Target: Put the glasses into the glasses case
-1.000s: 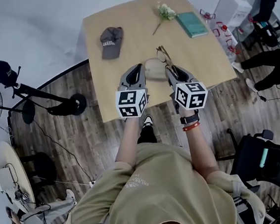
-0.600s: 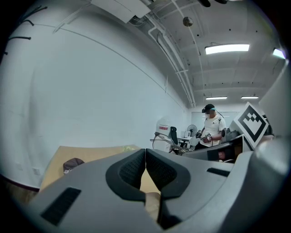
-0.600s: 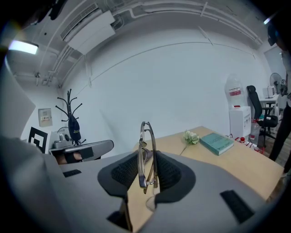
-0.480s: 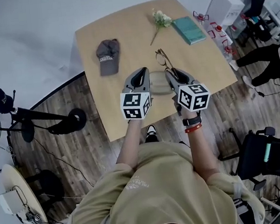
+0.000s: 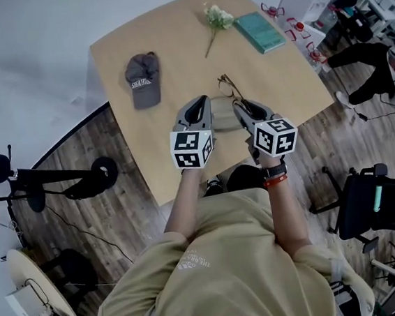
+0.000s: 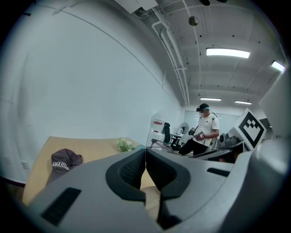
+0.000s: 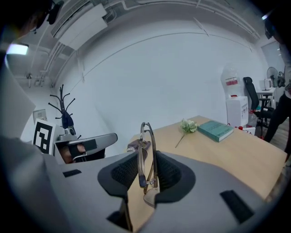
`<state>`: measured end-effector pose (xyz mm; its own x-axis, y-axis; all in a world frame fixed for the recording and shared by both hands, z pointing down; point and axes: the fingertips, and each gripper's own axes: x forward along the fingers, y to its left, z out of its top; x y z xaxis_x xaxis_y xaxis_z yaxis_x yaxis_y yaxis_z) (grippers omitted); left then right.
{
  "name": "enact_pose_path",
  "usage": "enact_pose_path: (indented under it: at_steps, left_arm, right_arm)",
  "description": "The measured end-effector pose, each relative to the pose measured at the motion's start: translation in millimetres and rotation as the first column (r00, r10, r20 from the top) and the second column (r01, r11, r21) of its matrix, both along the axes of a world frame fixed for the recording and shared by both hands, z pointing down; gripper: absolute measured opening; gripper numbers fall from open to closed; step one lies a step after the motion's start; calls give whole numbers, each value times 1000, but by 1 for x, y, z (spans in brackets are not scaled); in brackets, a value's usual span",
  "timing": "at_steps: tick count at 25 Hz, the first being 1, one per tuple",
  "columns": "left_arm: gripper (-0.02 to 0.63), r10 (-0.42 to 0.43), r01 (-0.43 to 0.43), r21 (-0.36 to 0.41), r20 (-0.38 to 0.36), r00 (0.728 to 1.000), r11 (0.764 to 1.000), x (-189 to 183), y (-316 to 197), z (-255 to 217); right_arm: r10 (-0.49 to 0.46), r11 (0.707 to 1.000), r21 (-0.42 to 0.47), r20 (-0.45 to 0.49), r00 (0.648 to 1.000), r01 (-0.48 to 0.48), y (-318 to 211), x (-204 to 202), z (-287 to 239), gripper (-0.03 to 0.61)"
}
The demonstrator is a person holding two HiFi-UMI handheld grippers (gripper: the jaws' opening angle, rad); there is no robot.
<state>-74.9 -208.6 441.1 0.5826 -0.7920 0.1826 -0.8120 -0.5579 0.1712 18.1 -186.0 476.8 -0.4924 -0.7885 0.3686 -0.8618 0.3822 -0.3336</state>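
Thin-framed glasses [image 7: 146, 150] stand upright between the pads of my right gripper [image 7: 148, 173], which is shut on the frame. In the head view the glasses [image 5: 230, 87] stick out ahead of that gripper [image 5: 240, 105], over the wooden table [image 5: 174, 65]. The beige glasses case [image 5: 224, 116] lies between the two grippers. My left gripper [image 5: 201, 106] is at the case's left edge. In the left gripper view its pads [image 6: 145, 166] meet tightly, seemingly pinching a thin edge of the case [image 6: 152, 198], which shows just under them.
A dark cap [image 5: 142, 79] lies at the table's left. A flower sprig [image 5: 217, 20] and a teal book [image 5: 259, 31] lie at the far side. A person [image 6: 204, 132] stands beyond the table on the right, and an office chair [image 5: 371, 206] is near the front right corner.
Both grippers have moved together across the table, away from the cap, and sunk lower. The glasses and the case have gone with them, and neither grip has changed.
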Motion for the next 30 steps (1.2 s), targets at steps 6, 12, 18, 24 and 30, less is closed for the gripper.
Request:
enact_pose_path:
  at_steps: [6,12,18,24,30]
  left_arm:
    - [23,-4,4,-30,16,1000,1000,5,-13,19]
    - [23,-22,23,-52,19,1000,998,16,-23,39]
    - [23,-31,33,-81,29,999,996,13,-27,59]
    - [23,-38,42,-91,44,998,995,2,-32,70]
    - [23,-20,26,-101,65,998,995,1,-31,76]
  right_arm:
    - [-38,999,-4,59,997,39,-15,14,11,118]
    - [-93,994,-47,100,991,98,-34,27,30,118]
    - [-127,985,-96,138,982,140,-43,36,42,118]
    - [-206,962,-151,155,966,229,-53,31,55,118]
    - [-313,919,-211,128,941,335,-59,21,67,118]
